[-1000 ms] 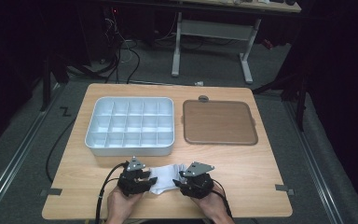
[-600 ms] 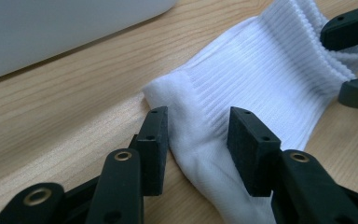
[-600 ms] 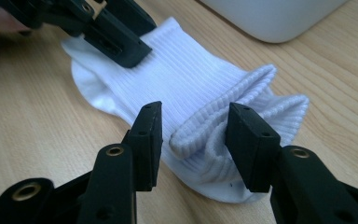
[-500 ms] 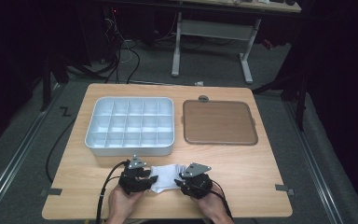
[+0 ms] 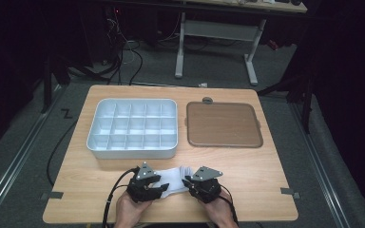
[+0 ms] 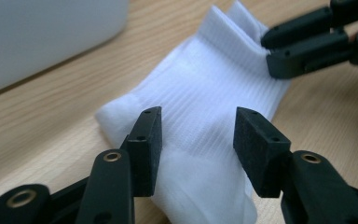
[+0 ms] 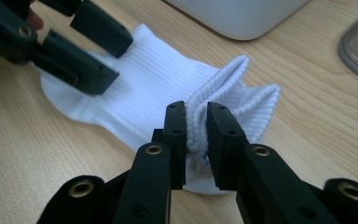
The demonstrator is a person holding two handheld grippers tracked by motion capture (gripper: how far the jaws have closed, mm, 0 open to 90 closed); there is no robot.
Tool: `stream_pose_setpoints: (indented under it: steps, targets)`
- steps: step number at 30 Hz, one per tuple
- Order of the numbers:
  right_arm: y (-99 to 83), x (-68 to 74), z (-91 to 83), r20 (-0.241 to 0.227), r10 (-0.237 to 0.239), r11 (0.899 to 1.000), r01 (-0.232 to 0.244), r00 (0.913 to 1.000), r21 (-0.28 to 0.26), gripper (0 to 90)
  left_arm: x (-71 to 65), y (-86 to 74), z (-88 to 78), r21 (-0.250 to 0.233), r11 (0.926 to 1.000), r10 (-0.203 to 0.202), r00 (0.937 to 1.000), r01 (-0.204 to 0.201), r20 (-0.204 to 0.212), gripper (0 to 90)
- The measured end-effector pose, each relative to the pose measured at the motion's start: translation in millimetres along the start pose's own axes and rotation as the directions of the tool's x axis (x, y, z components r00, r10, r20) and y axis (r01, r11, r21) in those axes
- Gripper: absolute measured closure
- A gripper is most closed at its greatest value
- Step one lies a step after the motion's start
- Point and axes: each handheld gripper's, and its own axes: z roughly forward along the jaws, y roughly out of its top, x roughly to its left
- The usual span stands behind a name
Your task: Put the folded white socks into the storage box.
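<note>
A white sock [image 5: 173, 175] lies flat near the table's front edge, between my two grippers. My left gripper [image 6: 198, 123] stands open over the sock's [image 6: 200, 84] foot end. Its jaws have just been opening, with the fabric beneath and between them but not pinched. My right gripper [image 7: 196, 114] has just been closing and is shut on the ribbed cuff, which bunches up between its pads. The sock [image 7: 154, 79] stretches away from it toward the left gripper [image 7: 105, 49]. In the high view the left gripper [image 5: 164, 186] and right gripper [image 5: 187, 183] face each other across the sock.
A white compartment tray [image 5: 133, 153] stands just beyond the sock at the left. A brown flat tray [image 5: 223, 124] lies at the back right. The table's front edge runs close behind both hands.
The right gripper's jaws have drawn together on the sock's cuff. The left gripper's jaws stand a little wider. Both hands have stayed in place.
</note>
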Motion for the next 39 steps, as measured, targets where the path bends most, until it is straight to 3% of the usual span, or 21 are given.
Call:
stream_pose_setpoints:
  steps: [7,14,18,26,39]
  targets:
    - [-2.0,-9.3,-4.1,0.029,0.025,1.000,-0.025,0.9992,-0.008,79.0,-3.0,-7.1,3.0,0.004,0.9973,0.073,0.9967,-0.073,-0.035,53.9]
    - [-6.5,-12.1,2.4,0.074,0.005,0.999,-0.007,0.9972,0.031,78.7,-4.3,-9.0,5.2,0.007,0.9955,0.095,0.9946,-0.095,-0.043,54.2]
    - [-8.2,-15.9,7.3,0.096,0.009,0.999,-0.013,0.9954,0.040,75.3,-3.3,-8.1,7.4,-0.001,0.9961,0.088,0.9947,-0.089,-0.052,54.5]
    - [-10.1,-19.9,9.1,0.083,0.038,0.999,-0.041,0.9958,0.035,72.8,0.2,-6.8,9.1,-0.024,0.9969,0.073,0.9957,-0.075,-0.056,55.2]
    - [-8.6,-15.9,9.1,0.064,0.045,0.998,-0.048,0.9969,0.046,71.2,6.2,0.7,9.1,-0.005,0.9992,0.040,0.9976,-0.040,-0.057,55.6]
